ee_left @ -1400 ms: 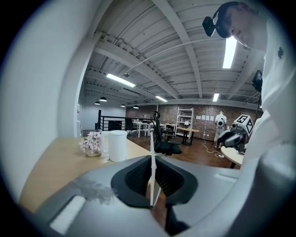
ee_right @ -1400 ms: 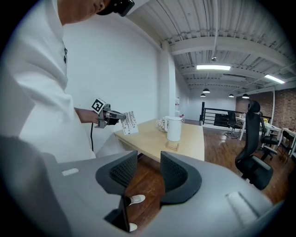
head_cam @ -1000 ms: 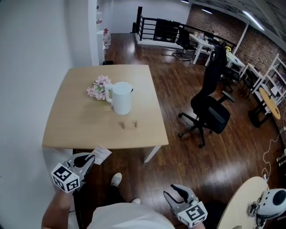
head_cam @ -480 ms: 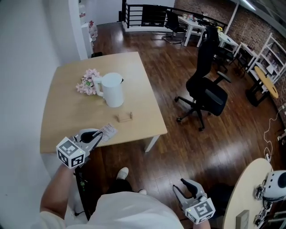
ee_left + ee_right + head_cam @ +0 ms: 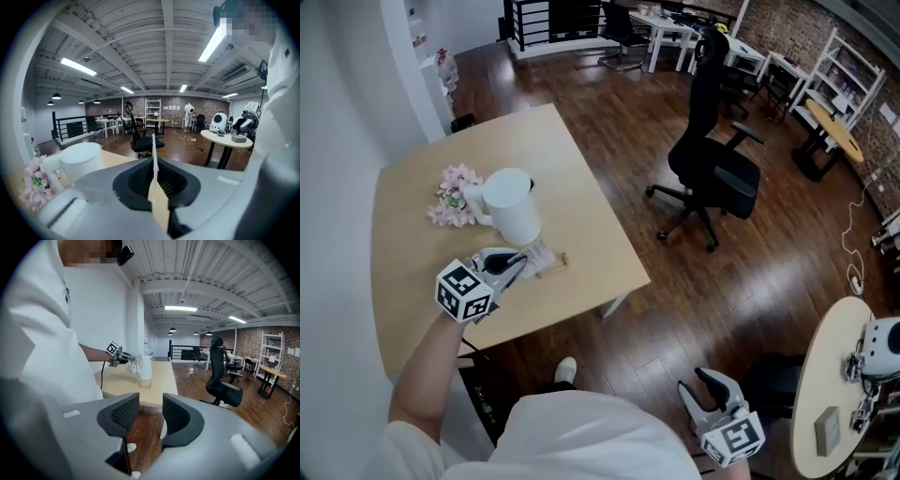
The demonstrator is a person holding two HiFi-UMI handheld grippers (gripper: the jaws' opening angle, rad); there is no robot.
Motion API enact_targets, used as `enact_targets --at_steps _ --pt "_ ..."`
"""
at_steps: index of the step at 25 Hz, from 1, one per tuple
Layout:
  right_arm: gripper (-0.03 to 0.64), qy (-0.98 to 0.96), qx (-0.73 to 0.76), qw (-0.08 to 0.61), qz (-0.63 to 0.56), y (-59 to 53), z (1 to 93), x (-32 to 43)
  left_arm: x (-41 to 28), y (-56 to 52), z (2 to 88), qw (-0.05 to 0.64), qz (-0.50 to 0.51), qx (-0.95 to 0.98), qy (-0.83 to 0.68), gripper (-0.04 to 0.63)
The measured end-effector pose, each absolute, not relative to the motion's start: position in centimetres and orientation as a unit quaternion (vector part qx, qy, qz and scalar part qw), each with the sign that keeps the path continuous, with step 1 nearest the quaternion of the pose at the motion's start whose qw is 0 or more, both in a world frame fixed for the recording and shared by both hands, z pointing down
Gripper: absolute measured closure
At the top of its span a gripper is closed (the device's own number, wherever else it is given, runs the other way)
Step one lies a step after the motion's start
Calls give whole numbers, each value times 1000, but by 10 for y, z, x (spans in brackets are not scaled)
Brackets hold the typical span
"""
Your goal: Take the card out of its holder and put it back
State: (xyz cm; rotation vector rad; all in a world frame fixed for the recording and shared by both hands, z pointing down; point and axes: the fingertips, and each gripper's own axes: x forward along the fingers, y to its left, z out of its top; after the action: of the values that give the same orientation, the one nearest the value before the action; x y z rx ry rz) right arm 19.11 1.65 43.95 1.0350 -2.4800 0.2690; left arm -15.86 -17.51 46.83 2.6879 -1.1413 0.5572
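Since a second ago the left gripper (image 5: 521, 262) has come forward from beyond the near edge of the table (image 5: 408, 281) and now hangs over the tabletop, just in front of the white jug (image 5: 508, 206). It has carried the card (image 5: 536, 254) with it. Its jaws are pressed together on the card, which the left gripper view shows edge-on as a thin upright blade rising between the black pads. The card's free end sticks out toward the jug's near right side. It sits just beside the small wooden holder (image 5: 554, 267), which lies on the table in front of the jug and slightly to its right. Whether the card touches the holder cannot be told. A bunch of pink flowers (image 5: 450, 184) lies against the jug's left side. The right gripper (image 5: 703, 384) is held low, well apart from the jug and off the table, over the dark wood floor. Its jaws stand spread with nothing between them, and its own view looks across the table toward the jug. A black office chair (image 5: 712, 169) stands on the floor far to the jug's right.
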Motion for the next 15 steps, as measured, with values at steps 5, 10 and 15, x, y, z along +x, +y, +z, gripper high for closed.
enact_targets --at_steps 5,10,15 --pt "456 -878 407 226 115 5 440 172 -162 -216 505 98 201 916 -332 580" --pt "456 -863 424 240 130 -3 442 156 -161 -241 533 113 206 923 -305 580" --pt "456 -852 440 247 139 -9 444 142 -161 -251 549 128 197 927 -291 580"
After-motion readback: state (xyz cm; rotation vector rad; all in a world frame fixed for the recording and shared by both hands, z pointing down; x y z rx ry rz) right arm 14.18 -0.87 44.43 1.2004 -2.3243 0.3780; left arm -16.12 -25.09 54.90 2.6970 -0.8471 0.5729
